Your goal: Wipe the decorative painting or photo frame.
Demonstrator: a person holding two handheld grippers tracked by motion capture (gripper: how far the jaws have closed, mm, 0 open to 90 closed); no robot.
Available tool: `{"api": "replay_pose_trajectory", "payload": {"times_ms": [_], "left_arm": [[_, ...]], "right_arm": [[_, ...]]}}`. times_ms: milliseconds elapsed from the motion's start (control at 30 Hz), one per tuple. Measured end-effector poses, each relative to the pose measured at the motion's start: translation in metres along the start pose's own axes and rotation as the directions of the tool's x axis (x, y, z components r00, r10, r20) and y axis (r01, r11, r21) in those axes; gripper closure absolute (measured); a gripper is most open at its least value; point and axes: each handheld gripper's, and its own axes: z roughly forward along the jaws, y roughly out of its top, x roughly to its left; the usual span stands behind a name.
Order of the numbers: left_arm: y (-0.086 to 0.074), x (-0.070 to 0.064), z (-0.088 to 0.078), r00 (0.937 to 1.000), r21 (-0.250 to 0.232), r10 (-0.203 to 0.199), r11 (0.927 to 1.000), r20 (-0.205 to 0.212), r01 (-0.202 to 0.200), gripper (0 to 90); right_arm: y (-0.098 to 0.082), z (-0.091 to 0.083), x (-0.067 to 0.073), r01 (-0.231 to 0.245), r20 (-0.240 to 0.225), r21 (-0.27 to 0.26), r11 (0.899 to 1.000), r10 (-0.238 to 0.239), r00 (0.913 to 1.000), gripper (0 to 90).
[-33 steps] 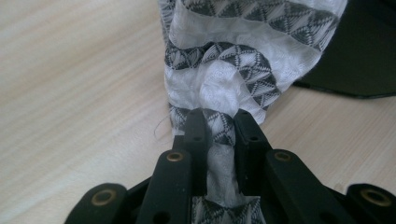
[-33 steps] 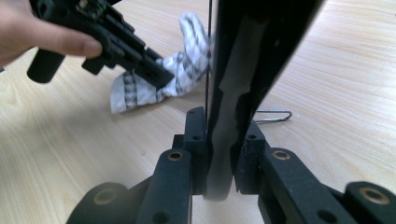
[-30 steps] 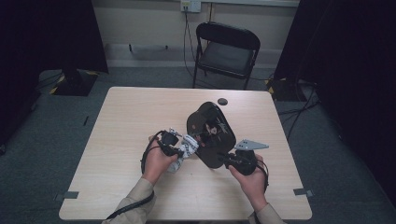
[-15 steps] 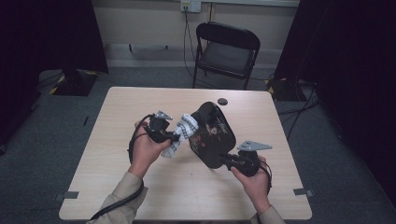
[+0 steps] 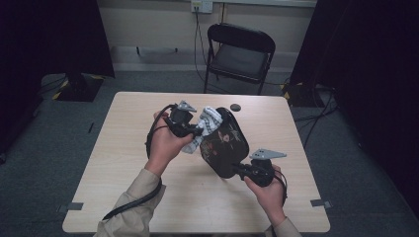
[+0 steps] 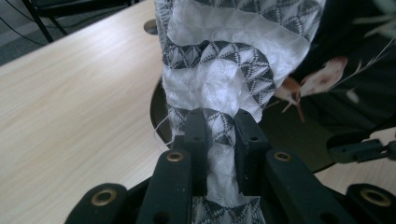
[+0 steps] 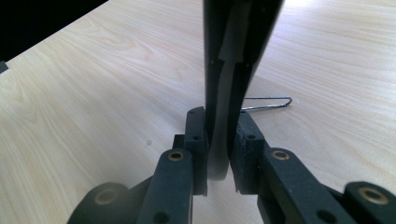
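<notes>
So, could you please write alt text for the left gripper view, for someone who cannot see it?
The left gripper is shut on a white cloth with grey triangle-patterned bands, which hangs bunched above a light wooden table. To the right is a black floral-print pouch with its opening toward the cloth.

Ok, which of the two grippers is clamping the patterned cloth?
The left gripper, shut on the white, triangle-patterned cloth coming out of the bag. The right gripper grips the black floral bag by its edge instead.

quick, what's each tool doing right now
left tool: shut on the patterned cloth
right tool: shut on the edge of the black floral bag
</notes>
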Motion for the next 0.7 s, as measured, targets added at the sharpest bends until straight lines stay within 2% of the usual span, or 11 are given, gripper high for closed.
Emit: {"api": "replay_pose_trajectory", "payload": {"times_ms": [433, 700], "left_arm": [[-0.042, 0.002, 0.031, 0.9992, 0.072, -0.034, 0.9969, 0.024, 0.032, 78.0], [-0.077, 0.006, 0.057, 0.9975, 0.146, -0.065, 0.9874, 0.027, 0.060, 78.1]], "right_arm": [[0.000, 0.000, -0.001, 0.007, 0.000, 0.000, 1.000, -0.007, 1.0000, 79.0], [0.000, 0.000, 0.000, 0.011, 0.003, -0.004, 1.000, -0.011, 0.9999, 79.0]]}}
